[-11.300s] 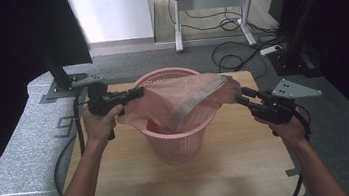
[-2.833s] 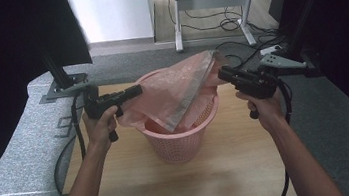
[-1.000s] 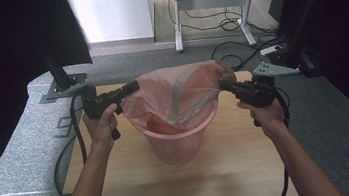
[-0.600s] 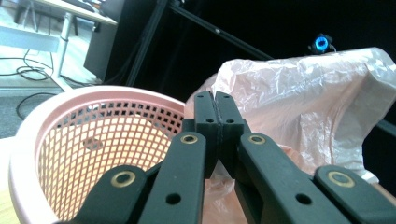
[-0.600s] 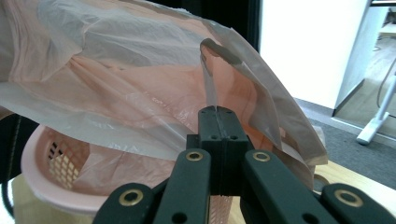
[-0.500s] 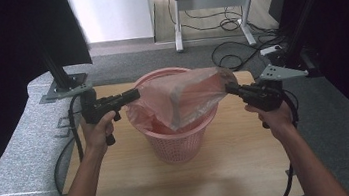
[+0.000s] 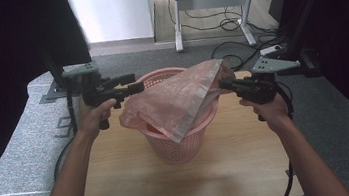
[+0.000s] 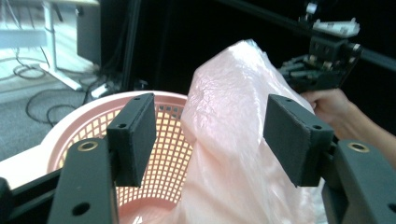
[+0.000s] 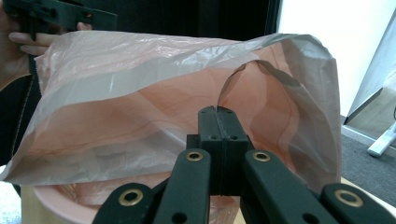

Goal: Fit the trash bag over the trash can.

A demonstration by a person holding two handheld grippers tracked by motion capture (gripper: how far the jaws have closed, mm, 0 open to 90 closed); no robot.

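High view: right hand-held gripper [image 7: 225, 84] pinches bag [image 7: 175, 103].

A lab-like recording room: black curtains [image 7: 1, 59], grey carpet, loose floor cables [image 7: 237, 50] and a height-adjustable desk [image 7: 216, 2].

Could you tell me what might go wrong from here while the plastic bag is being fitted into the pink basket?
1. The left tongs have just been opening and no longer press the plastic bag, so that side may sag off the rim.
2. The right tongs, shut on the bag's edge, carry it alone; a pull could tear the thin film.
3. A tug might tip the pink basket.
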